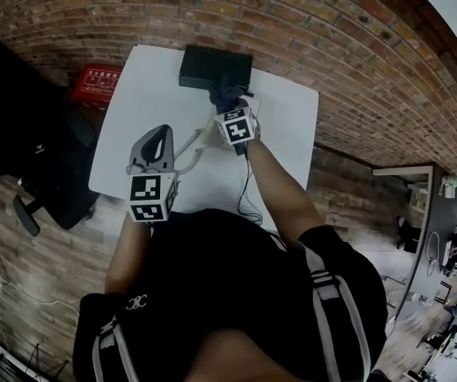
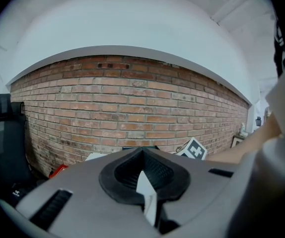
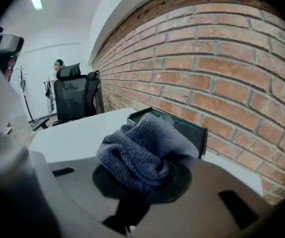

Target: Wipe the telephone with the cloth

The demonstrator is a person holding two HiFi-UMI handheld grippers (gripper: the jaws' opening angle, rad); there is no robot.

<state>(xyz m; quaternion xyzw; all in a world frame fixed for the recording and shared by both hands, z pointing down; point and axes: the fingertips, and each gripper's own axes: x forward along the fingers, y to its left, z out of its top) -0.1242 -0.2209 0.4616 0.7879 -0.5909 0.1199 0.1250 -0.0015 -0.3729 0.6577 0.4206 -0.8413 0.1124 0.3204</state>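
My left tongs (image 2: 143,177) hang idle nearest my body, raised off the table and tipped up toward the wall. Their dark ribbed pads meet at the tip. A pale wedge shows in the seam below, which I take for the tongs' own plastic, not something being held.

My right tongs (image 1: 230,108) reach further out and are clenched on the cloth (image 3: 142,155). It is a grey-blue wad of looped, towel-like weave, soft and bunched, bulging up over the black pads.

Just beyond it sits the telephone (image 3: 194,130), at the far edge of the white table (image 1: 157,94) by the brick wall (image 3: 222,68). It is a low black box, hard and smooth, with a faint sheen on top and a sharp near rim. From my head view the cloth lies at its near edge. I cannot tell whether the two are touching.

I judge the wiping to be at its start or in an early pass. Next I need to press the wad flat on the top face and sweep it across, keeping light pressure so the light casing does not skid toward the wall. My free left tongs could steady the casing. A thin dark cable (image 1: 248,189) trails over the table's near edge, and I should keep my arm clear of it.
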